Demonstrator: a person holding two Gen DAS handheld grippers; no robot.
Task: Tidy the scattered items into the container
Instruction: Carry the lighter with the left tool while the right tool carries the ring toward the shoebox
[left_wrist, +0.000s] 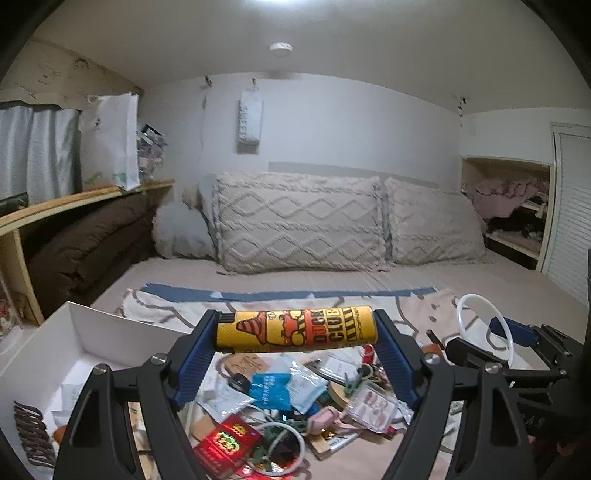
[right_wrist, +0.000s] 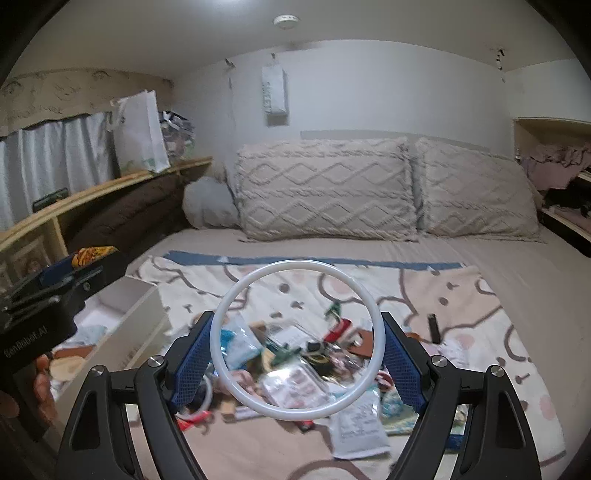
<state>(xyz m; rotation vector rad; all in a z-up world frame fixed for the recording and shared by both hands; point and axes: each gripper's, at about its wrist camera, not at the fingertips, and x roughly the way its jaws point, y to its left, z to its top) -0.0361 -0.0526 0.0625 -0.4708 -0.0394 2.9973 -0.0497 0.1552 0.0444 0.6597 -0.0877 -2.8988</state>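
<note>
Jaws of left gripper (left_wrist: 295, 332) clamp yellow lighter (left_wrist: 295, 329) crosswise above clutter pile (left_wrist: 295, 398); right gripper (right_wrist: 295, 347) pinches white ring (right_wrist: 294, 339) by its edges, both lifted for white box (left_wrist: 74, 343) at left on bed (left_wrist: 480, 280).

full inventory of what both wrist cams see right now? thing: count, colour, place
lighter: 1, yellow, held end to end by the left gripper
ring: 1, white, held across its width by the right gripper
box: 1, white, open, left of the pile
clutter pile: many small items, mixed colours, on the blanket
red packet: 1, red, near edge of the pile
blanket: 1, cream patterned, on the bed
pillows: 2, beige, at the headboard
left gripper: black with blue pads
right gripper: black with blue pads
</note>
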